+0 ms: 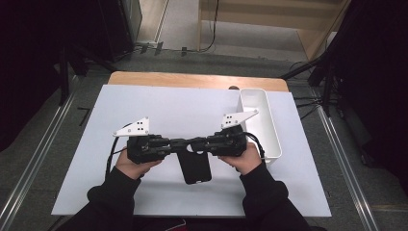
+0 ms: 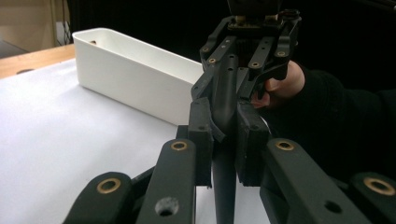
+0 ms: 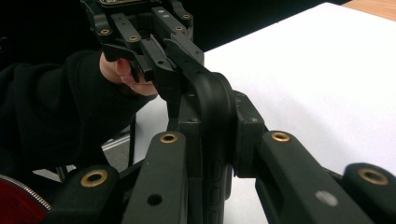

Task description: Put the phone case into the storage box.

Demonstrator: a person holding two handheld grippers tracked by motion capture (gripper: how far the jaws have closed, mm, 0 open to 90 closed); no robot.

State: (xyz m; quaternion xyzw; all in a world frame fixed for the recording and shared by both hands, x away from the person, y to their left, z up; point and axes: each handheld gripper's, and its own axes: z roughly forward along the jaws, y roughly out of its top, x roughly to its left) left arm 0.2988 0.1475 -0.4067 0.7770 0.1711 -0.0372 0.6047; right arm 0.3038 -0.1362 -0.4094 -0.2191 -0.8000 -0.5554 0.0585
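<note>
The black phone case point(image 1: 195, 166) hangs between the two claws above the white worktop point(image 1: 159, 110), gripped at its top end from both sides. The left claw point(image 1: 182, 142) comes in from the left and the right claw point(image 1: 199, 143) from the right, so their tips nearly meet at the upper edge of the case, while the rest of it points back toward the person's side of the worktop.

In the left gripper view the left claw point(image 2: 224, 140) is narrowed onto the thin edge of the case point(image 2: 225, 93), pads pressing it from either side. In the right gripper view the right claw point(image 3: 217, 140) is clamped just as tightly on the rounded corner of the case point(image 3: 212, 100). Both claws hold the same thing — neither is free.

What the next move turns on is the line of the case against the line of the two claws. The claws face each other along one level line across the worktop, and the long axis of the case runs at right angles to it, toward the person. The white bin point(image 1: 262, 125) sits on the right side, just beyond the right hand point(image 1: 248, 159), with its long side running away from the person — roughly parallel to the case. So the right hand is the nearer one to the bin, and I judge that carrying the case there would mean a sideways shift to the right, with the left claw letting go first or following along.
</note>
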